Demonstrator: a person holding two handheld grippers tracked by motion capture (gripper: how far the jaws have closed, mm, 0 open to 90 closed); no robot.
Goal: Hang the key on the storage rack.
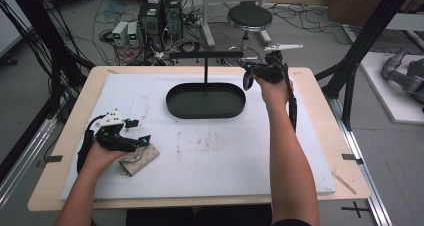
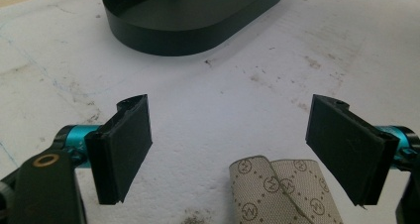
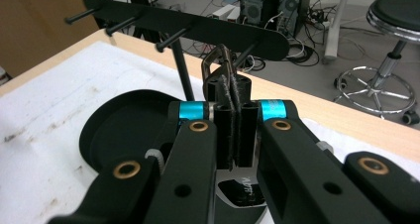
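A black oval metal tray (image 1: 205,102) sits toward the far middle of the white foam board (image 1: 210,151), with its black peg rack on a thin post (image 1: 205,56) rising from its far side. The beige patterned fabric pouch (image 1: 138,158) lies on the board at the near left, well apart from the tray. A small brown metal clasp (image 3: 218,60) sits just before the rack's right end.

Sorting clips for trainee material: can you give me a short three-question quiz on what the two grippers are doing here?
1. True or false: the left gripper has its jaws shut on the patterned pouch.
2. What does the right gripper pinch? A) a brown loop B) the pouch C) a cable
3. Fill in: above the black oval tray, a post carries a bar of ____.
Key: 1 false, they stand open; 2 A; 3 pegs.
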